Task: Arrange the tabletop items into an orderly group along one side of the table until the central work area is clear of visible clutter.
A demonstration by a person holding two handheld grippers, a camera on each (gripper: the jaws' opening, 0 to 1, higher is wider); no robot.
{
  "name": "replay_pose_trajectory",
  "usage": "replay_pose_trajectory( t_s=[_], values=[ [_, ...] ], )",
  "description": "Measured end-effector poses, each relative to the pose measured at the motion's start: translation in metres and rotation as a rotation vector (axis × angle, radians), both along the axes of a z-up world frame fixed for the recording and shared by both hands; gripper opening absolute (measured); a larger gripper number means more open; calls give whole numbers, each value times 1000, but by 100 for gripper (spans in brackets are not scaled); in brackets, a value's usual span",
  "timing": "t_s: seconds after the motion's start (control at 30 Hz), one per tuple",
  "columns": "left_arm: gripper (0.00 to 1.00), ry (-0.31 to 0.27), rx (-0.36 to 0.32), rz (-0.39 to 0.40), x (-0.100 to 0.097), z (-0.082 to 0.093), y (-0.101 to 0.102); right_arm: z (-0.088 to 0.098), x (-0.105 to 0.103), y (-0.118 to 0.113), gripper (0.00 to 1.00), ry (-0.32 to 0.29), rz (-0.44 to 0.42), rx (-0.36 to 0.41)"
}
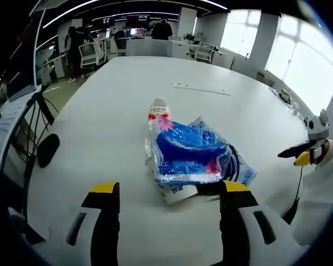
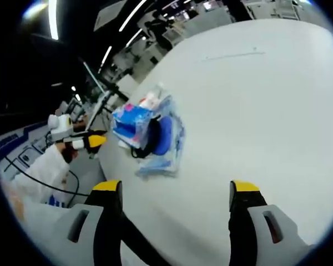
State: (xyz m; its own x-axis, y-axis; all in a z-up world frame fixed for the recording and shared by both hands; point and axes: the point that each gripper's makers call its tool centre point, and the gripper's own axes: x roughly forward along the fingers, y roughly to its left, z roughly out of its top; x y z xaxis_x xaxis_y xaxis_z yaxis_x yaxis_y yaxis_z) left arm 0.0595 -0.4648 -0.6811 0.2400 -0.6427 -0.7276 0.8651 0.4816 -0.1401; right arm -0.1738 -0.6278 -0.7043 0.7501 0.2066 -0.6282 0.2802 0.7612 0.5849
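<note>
Just ahead of the left gripper [image 1: 170, 194], in the left gripper view, a blue plastic pack [image 1: 195, 158] lies flat on the white surface [image 1: 100, 133]. Its long axis runs from beside the gripper's right-hand finger up and away toward a small bottle [image 1: 158, 113]. That bottle lies with its cap end pointing away from the camera, its white and red label facing up, and it touches the far end of the pack. The pack is crinkled glossy film, blue with white edges and pink patches; its printing is too small to read. Something dark sits under or inside its near edge, and I cannot tell what it is. The left gripper's fingers [image 1: 105, 221], black with yellow tips, stand wide apart and hold nothing; the right-hand one is just beside the pack's near corner.

At the right of that view the right gripper [image 1: 304, 152] comes in, held by a white-sleeved arm, near the surface's rim; whether its tips meet is hard to make out from there. The right gripper view settles it: its own fingers [image 2: 241, 219] are spread apart and empty over bare surface, with the pack and bottle well ahead near the surface's edge. A thin seam or strip [image 1: 202, 89] lies farther out on the surface. Office desks and chairs sit blurred beyond.
</note>
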Motion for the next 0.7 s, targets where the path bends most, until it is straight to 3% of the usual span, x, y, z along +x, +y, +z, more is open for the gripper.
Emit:
replay_pose_trajectory(
  t_s=[0.17,0.7],
  values=[
    [73,-4,40,-29,-3,-5,4,-1,-1,-1,77,4,-10,11],
    [73,-1,47,-21,-2,-6,3,-3,-2,-4,77,7,-36,42]
  ],
)
